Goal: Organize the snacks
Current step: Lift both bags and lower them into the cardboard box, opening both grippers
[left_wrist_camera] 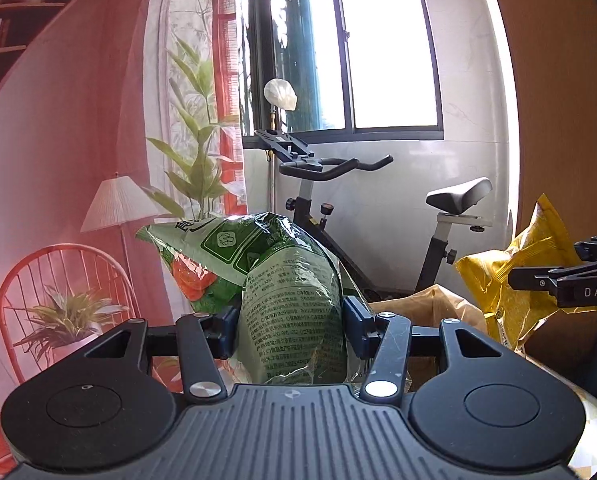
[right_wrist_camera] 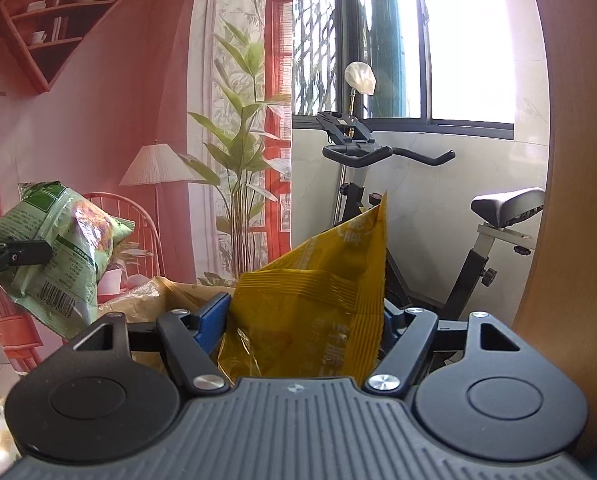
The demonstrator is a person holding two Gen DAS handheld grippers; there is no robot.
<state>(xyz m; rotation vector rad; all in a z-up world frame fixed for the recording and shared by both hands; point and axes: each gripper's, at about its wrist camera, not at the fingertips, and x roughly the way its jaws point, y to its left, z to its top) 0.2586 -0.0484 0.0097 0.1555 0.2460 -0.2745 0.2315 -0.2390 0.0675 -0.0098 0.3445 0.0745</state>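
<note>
My left gripper (left_wrist_camera: 292, 330) is shut on a green snack bag (left_wrist_camera: 282, 280) and holds it upright in the air; the bag also shows at the left of the right wrist view (right_wrist_camera: 58, 256). My right gripper (right_wrist_camera: 306, 322) is shut on a yellow snack bag (right_wrist_camera: 318, 300), also held up; this bag shows at the right of the left wrist view (left_wrist_camera: 510, 276), pinched by the right gripper's black fingers (left_wrist_camera: 538, 278). A brown paper bag (left_wrist_camera: 430, 304) stands open below and between the two grippers, and shows in the right wrist view (right_wrist_camera: 158, 292) too.
An exercise bike (left_wrist_camera: 378, 208) stands ahead under the window. A printed backdrop with lamp, chair and plants (left_wrist_camera: 98, 200) fills the left. A wooden panel (left_wrist_camera: 558, 120) stands on the right. A patterned tablecloth (left_wrist_camera: 594, 432) shows at the lower right.
</note>
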